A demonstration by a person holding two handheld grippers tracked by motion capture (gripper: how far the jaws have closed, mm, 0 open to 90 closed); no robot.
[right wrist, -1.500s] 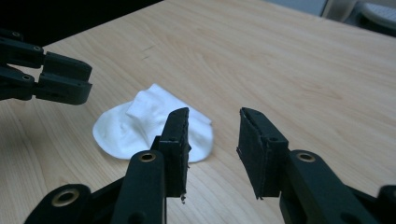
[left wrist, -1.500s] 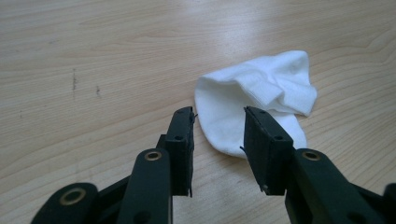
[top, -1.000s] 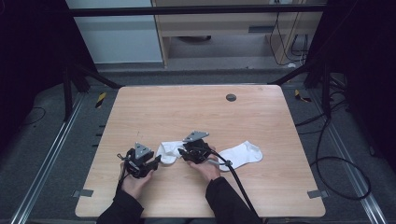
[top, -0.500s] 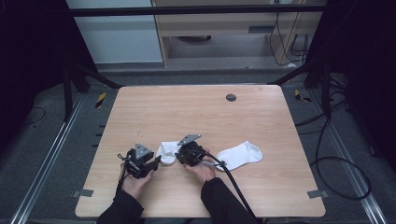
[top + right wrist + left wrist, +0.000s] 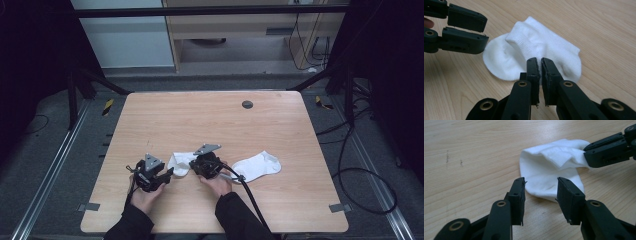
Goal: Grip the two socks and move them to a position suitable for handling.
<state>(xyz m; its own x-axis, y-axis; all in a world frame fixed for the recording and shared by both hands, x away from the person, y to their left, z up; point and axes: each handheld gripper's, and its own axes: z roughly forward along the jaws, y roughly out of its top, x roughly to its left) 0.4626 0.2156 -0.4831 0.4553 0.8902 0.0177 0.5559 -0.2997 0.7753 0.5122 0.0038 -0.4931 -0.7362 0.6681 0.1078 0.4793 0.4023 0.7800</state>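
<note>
A small white sock [image 5: 180, 162] lies on the wooden table [image 5: 210, 125] between my two grippers. My right gripper [image 5: 539, 61] is shut on a folded-over layer of this sock [image 5: 534, 47], at its right side in the high view [image 5: 196, 167]. My left gripper [image 5: 541, 182] is open, its jaws low over the table just short of the sock's rounded end [image 5: 549, 177]. In the left gripper view the right gripper [image 5: 609, 150] pinches the sock's upper fold. The left gripper [image 5: 466, 27] sits at the sock's far edge in the right gripper view.
A second white sock [image 5: 257, 166] lies flat to the right of my right hand. A black round plug [image 5: 247, 104] sits in the tabletop toward the far side. The right gripper's cable [image 5: 247, 192] trails back over the front edge.
The right gripper has shifted slightly left and toward the person with the sock's edge in it, so the sock looks shorter and folded over. The left gripper has hardly moved.
</note>
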